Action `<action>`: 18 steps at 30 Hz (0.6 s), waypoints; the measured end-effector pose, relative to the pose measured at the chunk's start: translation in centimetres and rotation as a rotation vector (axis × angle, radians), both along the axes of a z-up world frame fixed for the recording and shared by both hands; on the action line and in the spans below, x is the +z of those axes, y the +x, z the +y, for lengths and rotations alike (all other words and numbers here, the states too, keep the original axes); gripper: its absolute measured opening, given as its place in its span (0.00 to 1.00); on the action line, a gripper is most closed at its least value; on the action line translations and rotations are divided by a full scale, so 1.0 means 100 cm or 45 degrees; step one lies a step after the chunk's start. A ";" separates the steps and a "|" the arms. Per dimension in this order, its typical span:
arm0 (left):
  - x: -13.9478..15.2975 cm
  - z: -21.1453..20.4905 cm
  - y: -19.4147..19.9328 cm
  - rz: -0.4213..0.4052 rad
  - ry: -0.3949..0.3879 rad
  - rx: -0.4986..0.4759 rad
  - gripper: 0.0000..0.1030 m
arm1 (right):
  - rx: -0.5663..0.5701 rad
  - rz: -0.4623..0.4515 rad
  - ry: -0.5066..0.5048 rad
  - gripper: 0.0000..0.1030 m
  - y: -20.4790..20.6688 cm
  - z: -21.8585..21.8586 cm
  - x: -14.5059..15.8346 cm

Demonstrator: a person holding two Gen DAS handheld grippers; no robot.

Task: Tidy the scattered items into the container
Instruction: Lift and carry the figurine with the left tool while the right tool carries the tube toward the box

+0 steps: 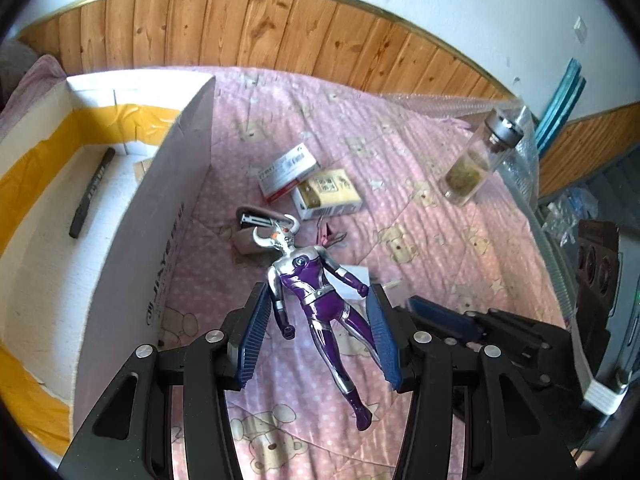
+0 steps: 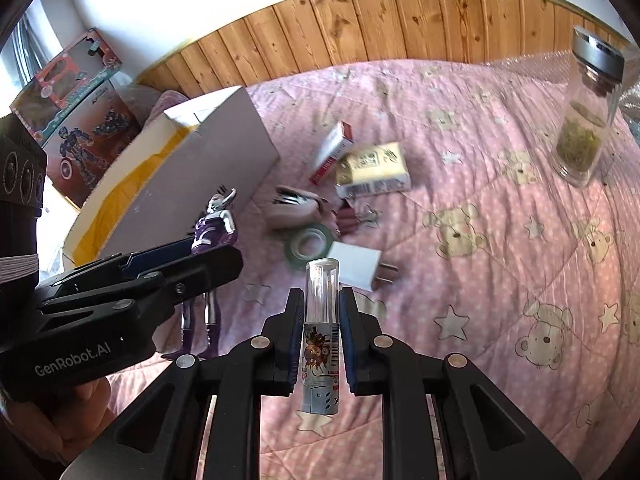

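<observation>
The tidying is at an early stage, judging by how little lies in the container. Inside the white cardboard box [image 1: 120, 240], off to the left of the left gripper [image 1: 316, 336], only a dark marker pen [image 1: 93, 194] shows on its floor. The left jaws stand wide and pinch the purple toy figure [image 1: 316, 300] at its hips, its horned head pointing away from the jaws and its legs hanging back beneath them; in the right wrist view it appears clear of the quilt. The right gripper [image 2: 321, 320] has its jaws pressed against a slim clear tube [image 2: 321, 340] with a printed label, which stands upright between the pads. Both items are thus in hand but not yet in the box. Ahead of the jaws, left on the pink quilt [image 2: 520, 240], lie two small cartons [image 1: 308, 188], a roll of tape [image 2: 310, 246], a white plug adapter [image 2: 360, 270], a small clip and a brownish holder, with a glass jar [image 2: 584, 120] far off to the right.
</observation>
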State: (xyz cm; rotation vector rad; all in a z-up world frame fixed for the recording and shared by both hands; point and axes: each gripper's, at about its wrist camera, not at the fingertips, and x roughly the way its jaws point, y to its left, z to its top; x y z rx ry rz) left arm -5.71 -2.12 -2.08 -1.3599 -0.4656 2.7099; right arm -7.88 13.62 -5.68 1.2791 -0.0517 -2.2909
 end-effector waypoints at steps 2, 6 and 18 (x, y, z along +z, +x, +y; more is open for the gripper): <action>0.005 -0.003 0.002 0.014 0.003 0.006 0.49 | 0.005 0.009 -0.001 0.18 0.001 -0.005 0.003; 0.016 -0.011 0.006 0.044 0.005 0.031 0.49 | 0.015 0.030 -0.003 0.18 0.005 -0.012 0.008; 0.058 -0.032 0.018 0.157 0.038 0.082 0.49 | 0.065 0.155 0.037 0.18 0.018 -0.037 0.034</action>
